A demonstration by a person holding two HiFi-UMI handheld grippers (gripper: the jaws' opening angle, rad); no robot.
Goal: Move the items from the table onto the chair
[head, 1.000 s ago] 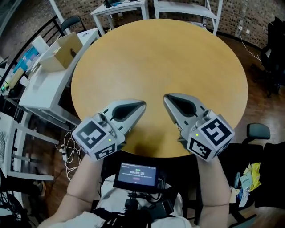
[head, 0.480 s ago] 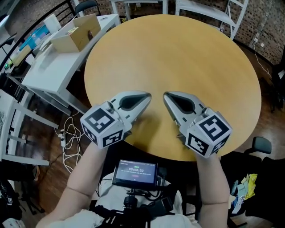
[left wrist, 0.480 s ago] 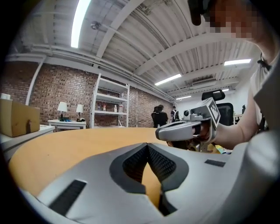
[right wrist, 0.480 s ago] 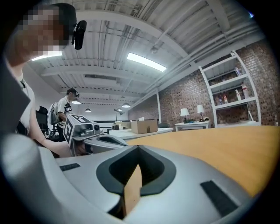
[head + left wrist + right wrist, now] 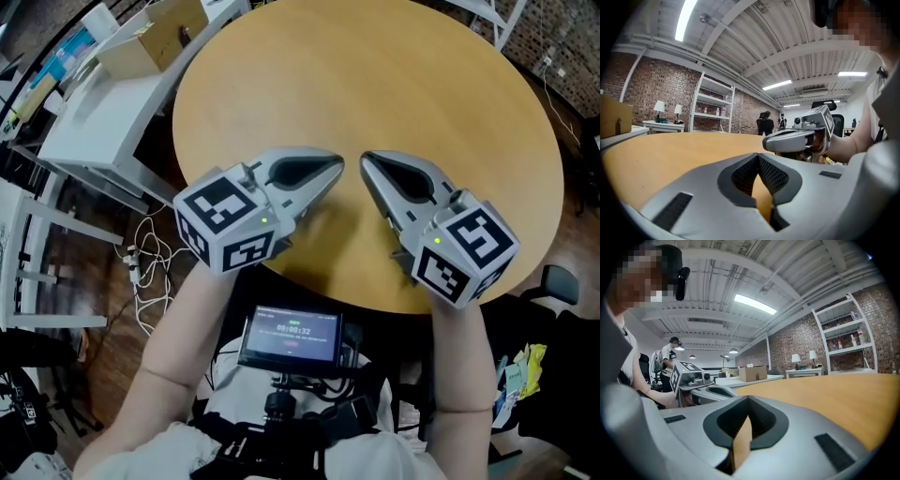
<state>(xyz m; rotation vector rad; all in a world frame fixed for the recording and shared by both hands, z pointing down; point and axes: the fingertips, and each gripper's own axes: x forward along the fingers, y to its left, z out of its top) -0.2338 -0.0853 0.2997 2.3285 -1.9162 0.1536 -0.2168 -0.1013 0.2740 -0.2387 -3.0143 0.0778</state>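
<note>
The round wooden table (image 5: 375, 75) lies bare, and no loose item shows on it in any view. My left gripper (image 5: 336, 165) hovers over the near edge of the table, shut with nothing between its jaws. Beside it my right gripper (image 5: 367, 159) is shut too and holds nothing. Their tips point toward each other, a small gap apart. In the left gripper view the closed jaws (image 5: 758, 157) meet over the tabletop, with the right gripper (image 5: 799, 137) just beyond. The right gripper view shows its own closed jaws (image 5: 747, 400) and the left gripper (image 5: 696, 380) at the left.
A white desk (image 5: 94, 122) with a cardboard box (image 5: 155, 33) stands left of the table. Cables (image 5: 141, 267) lie on the floor below it. A black chair (image 5: 555, 281) sits at the lower right. A small screen (image 5: 292, 335) hangs at the person's chest.
Both grippers have moved a little forward over the table's near edge, still shut. The head camera has shifted, so the table sits higher in the frame.
</note>
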